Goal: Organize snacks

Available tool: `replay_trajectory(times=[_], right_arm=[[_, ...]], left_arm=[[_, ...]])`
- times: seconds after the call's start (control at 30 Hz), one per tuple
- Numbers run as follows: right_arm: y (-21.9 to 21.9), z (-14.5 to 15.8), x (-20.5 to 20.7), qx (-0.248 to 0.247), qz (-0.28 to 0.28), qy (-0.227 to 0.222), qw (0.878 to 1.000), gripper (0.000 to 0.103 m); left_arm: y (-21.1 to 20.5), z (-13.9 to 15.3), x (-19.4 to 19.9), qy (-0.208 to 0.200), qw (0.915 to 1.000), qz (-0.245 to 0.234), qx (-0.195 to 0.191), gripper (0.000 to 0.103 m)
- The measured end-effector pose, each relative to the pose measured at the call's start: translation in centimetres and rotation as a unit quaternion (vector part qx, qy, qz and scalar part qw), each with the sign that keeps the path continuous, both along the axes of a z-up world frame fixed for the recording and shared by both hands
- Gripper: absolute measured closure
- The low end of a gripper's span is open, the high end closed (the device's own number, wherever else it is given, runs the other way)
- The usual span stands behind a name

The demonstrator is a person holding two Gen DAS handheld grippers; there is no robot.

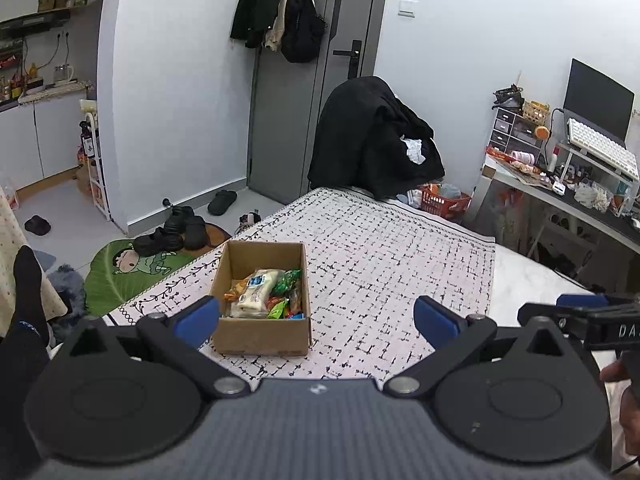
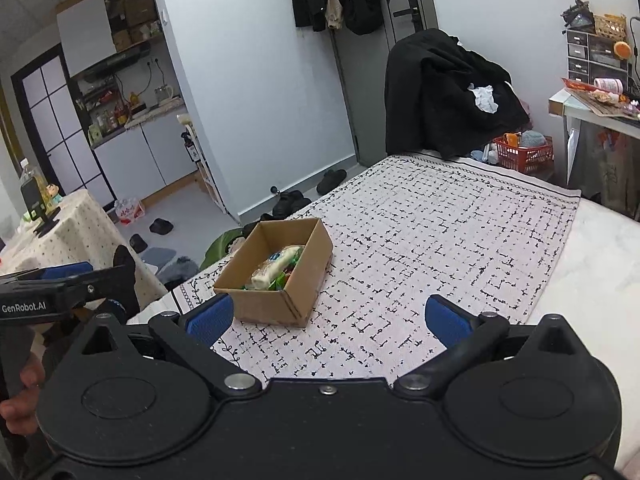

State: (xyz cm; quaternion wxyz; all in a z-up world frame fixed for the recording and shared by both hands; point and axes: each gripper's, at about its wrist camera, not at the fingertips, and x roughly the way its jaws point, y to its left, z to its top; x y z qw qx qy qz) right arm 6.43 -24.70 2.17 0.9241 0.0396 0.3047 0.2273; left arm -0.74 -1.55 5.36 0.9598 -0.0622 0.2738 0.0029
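An open cardboard box (image 1: 260, 334) sits on the patterned bed cover (image 1: 380, 264) near its left edge. It holds several snack packets, among them a white packet (image 1: 256, 290) on top and green ones (image 1: 286, 280). The box also shows in the right wrist view (image 2: 276, 304) with the white packet (image 2: 276, 266) inside. My left gripper (image 1: 316, 318) is open and empty, held just in front of the box. My right gripper (image 2: 326, 318) is open and empty, to the right of the box. Each gripper shows at the edge of the other's view.
A chair draped with black clothes (image 1: 372, 140) stands past the bed's far end, with a red basket (image 1: 444, 202) beside it. A cluttered desk (image 1: 560, 184) is at the right. Shoes (image 1: 180, 230) and a green mat (image 1: 132, 272) lie on the floor at the left.
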Motion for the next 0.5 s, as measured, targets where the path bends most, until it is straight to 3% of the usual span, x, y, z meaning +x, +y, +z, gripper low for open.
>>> replay_trajectory(times=[0.5], right_arm=[[1.8,0.3,-0.9,-0.026,0.021,-0.003,0.999,0.000]], left_arm=[[0.8,-0.9,-0.1,0.018,0.9998,-0.011,0.002,0.000]])
